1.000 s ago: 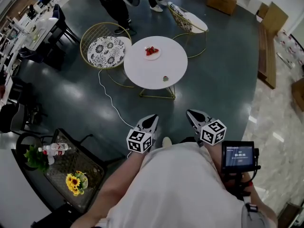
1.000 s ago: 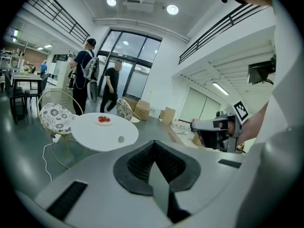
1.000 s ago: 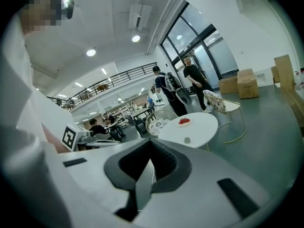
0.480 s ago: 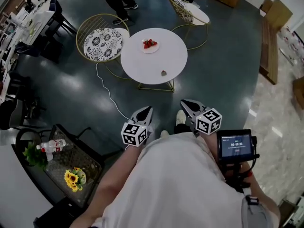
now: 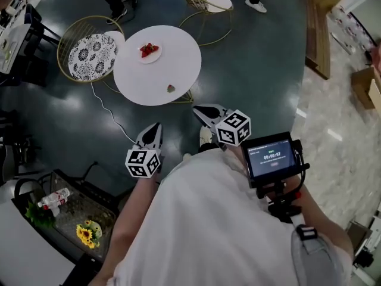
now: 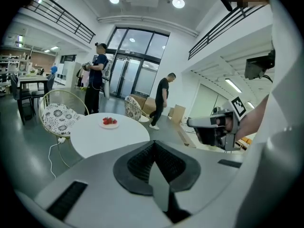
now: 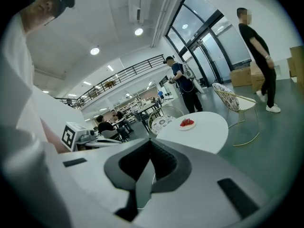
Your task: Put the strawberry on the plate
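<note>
Where the strawberry is: one lone strawberry [image 5: 171,89] lies on the round white tabletop [image 5: 181,61], close to the edge nearest the person. Nothing touches it.
Plate: the small white plate [image 5: 154,59] sits near the far left edge of the tabletop, well apart from the lone strawberry. A few red berries [image 5: 149,49] lie on it already.
Right tongs: the right tongs [image 5: 200,109] hang over the dark floor, near the table's near edge but not over it. Their two jaws are pressed together and hold nothing.
Left tongs: the left tongs [image 5: 156,127] are lower in the head view, a bit further from the table. Their jaws are together too, and empty.
Step in hand: I think the person is coming up to the table. No picking has begun.
How to do it well: get close first, so the near edge is under the tongs. The right tongs look best placed. Open the jaws wide, put one jaw on each side of the strawberry, then squeeze softly, because it looks soft and could squash or roll. Lift it clear and set it on a bare bit of the plate.
Watch out for: a white cable [image 5: 110,113] runs on the floor by the chair with the flowered cushion [image 5: 90,55], just left of the table.
</note>
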`<state>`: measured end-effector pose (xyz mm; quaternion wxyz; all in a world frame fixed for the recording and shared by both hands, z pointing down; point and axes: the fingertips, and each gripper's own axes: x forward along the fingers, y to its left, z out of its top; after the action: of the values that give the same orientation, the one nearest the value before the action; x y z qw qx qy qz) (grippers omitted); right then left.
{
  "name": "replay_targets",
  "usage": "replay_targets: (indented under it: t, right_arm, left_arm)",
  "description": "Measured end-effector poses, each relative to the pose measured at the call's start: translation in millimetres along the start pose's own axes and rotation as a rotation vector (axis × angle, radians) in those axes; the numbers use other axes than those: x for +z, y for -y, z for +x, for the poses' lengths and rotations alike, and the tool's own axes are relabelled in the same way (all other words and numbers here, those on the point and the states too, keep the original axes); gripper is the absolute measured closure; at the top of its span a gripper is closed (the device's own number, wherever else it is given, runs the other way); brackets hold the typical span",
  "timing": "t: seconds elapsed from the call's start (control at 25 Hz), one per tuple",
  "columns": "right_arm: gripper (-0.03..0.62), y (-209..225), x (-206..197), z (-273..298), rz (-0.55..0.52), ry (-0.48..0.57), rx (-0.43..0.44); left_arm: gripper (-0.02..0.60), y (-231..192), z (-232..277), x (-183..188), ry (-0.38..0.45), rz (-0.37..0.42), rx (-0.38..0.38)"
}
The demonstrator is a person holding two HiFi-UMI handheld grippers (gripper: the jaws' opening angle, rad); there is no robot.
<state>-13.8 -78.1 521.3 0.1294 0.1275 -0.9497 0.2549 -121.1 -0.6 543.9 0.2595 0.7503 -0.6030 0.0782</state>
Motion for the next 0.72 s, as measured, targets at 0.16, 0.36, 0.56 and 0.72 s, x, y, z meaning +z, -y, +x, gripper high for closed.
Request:
replay_targets:
  t: [0.16, 0.36, 0.56, 0.72]
  right_arm:
    - [0.588, 33.1, 13.3, 6.2, 0.017, -0.005, 0.026]
    - [0.588, 82.9, 35.9, 6.4, 0.035, -0.012, 0.063]
    - [0.588, 87.0, 35.0, 6.4, 0.039, -0.021, 0.079]
    - [0.588, 84.7, 30.4, 5.0, 0.033, -0.031, 0.088]
  left_arm:
    - [0.575, -0.2, 33.0, 12.2, -0.023, 0.005, 0.021]
    - [0.575, 4.9, 79.9, 30.8, -0.055, 0.007, 0.056]
    - [0.575, 3.2, 83.7, 29.9, -0.066, 0.014, 0.071]
    - [0.575, 4.7, 80.5, 29.6, -0.063, 0.03, 0.072]
